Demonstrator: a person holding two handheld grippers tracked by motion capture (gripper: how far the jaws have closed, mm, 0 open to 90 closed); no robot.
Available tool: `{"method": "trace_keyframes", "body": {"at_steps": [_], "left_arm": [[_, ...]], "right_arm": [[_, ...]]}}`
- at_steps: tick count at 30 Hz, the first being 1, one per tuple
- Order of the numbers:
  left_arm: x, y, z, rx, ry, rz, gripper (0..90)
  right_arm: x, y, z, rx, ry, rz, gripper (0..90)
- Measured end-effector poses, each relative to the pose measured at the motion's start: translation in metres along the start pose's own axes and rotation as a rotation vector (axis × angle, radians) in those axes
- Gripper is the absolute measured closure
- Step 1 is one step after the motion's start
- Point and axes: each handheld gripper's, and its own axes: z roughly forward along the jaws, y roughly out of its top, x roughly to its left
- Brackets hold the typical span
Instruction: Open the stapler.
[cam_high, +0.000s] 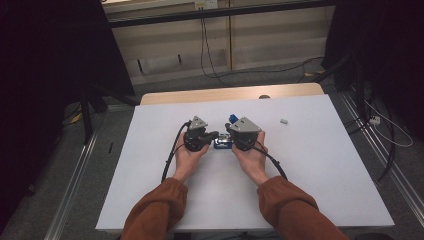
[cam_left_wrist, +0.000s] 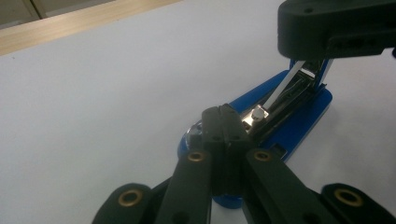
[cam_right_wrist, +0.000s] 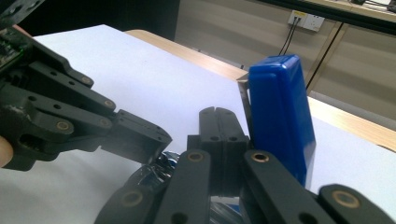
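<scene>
Two claws (cam_high: 216, 134) pressed together at a blue stapler (cam_left_wrist: 299, 116) lying mid-desk (cam_high: 150, 165), lid (cam_right_wrist: 279, 112) swung upright, magazine bared: likely mid-reload, with the small grey strip (cam_high: 284, 121) well apart to the right probably fetched next.

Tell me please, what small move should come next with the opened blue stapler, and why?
Probably bring in the small grey piece, likely a staple strip, lying apart on the table. The stapler is open: its blue lid stands upright and the metal channel is exposed. Both tongs, left and right, are shut at it, so the right one would have to leave and open.
</scene>
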Motion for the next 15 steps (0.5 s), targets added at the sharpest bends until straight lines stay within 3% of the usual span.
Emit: {"method": "trace_keyframes", "body": {"at_steps": [15], "left_arm": [[0.0,0.0,0.0,-0.003,0.001,0.003,90.0]], "right_arm": [[-0.015,0.001,-0.01,-0.014,-0.031,0.003,90.0]]}}
